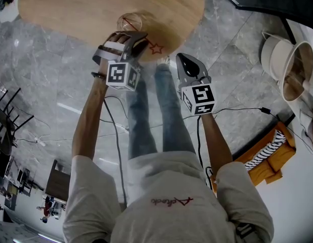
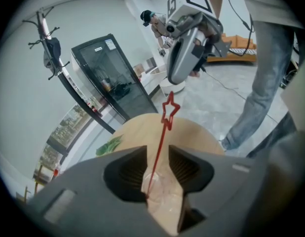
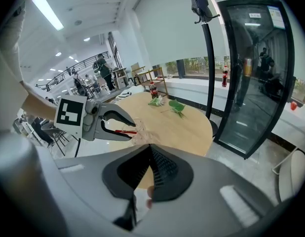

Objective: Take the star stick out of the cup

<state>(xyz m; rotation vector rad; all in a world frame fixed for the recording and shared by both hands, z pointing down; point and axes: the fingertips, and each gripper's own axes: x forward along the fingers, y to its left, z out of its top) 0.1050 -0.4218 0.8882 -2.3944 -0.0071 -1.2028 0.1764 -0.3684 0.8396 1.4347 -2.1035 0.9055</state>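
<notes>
On round light wooden table (image 1: 65,9), far left: clear cup (image 1: 130,22) stood just beyond left gripper (image 2: 158,168). Jaws spread; thin red star-topped stick (image 2: 163,130) seen between them, foot in cup, star leaned near-right. Right gripper (image 3: 149,152) held near-right, off table, jaws pressed together, nothing gripped.

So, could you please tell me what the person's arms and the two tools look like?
The left tool and right tool are grey and black, each bearing a white cube with black square markers. Dark cables trail from them. The person wears a pale short-sleeved T-shirt and a dark wristband on the left wrist.
</notes>
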